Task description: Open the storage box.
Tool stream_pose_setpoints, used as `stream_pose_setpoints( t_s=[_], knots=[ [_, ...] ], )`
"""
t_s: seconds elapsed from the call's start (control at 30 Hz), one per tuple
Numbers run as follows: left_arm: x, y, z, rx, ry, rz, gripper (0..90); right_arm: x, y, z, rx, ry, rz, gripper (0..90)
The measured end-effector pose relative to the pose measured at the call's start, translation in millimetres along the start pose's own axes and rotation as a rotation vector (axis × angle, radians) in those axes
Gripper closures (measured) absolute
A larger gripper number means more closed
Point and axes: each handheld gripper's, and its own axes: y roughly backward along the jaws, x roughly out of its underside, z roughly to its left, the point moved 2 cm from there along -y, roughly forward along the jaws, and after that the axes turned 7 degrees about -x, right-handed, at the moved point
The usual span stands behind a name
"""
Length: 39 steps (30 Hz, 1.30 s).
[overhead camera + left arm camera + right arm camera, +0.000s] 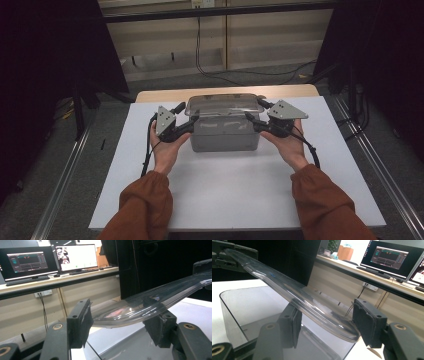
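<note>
while both wide grippers, left gripper [192, 119] and right gripper [249, 118], flank the clear lid [225, 105], the grey box [225, 135] sits below.

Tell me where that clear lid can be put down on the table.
Bare white tabletop lies between the grey bin and the near edge, flanked by both forearms. Strips beside the bin are crowded by the left gripper and right gripper at the lid.
</note>
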Motion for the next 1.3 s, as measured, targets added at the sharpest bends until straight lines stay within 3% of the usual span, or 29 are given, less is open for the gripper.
stream_pose_setpoints(
  t_s=[0.2,0.8,1.2,1.3],
  knots=[
    [-1.3,-4.6,1.8,-0.004,0.013,-0.001,40.7,-2.0,-0.3,-4.7,-0.014,-0.016,-0.015,42.1],
    [-9.6,-12.5,7.1,0.021,-0.023,-0.011,48.3,-7.9,-2.4,-18.3,-0.019,-0.057,-0.053,47.1],
    [-11.3,-20.0,10.8,0.006,-0.009,-0.009,48.8,-12.7,-6.7,-23.6,-0.037,-0.070,-0.055,49.0],
    [-12.3,-21.9,12.1,0.000,-0.027,0.000,48.4,-13.3,-7.4,-24.7,-0.035,-0.071,-0.058,49.2]
  ],
)
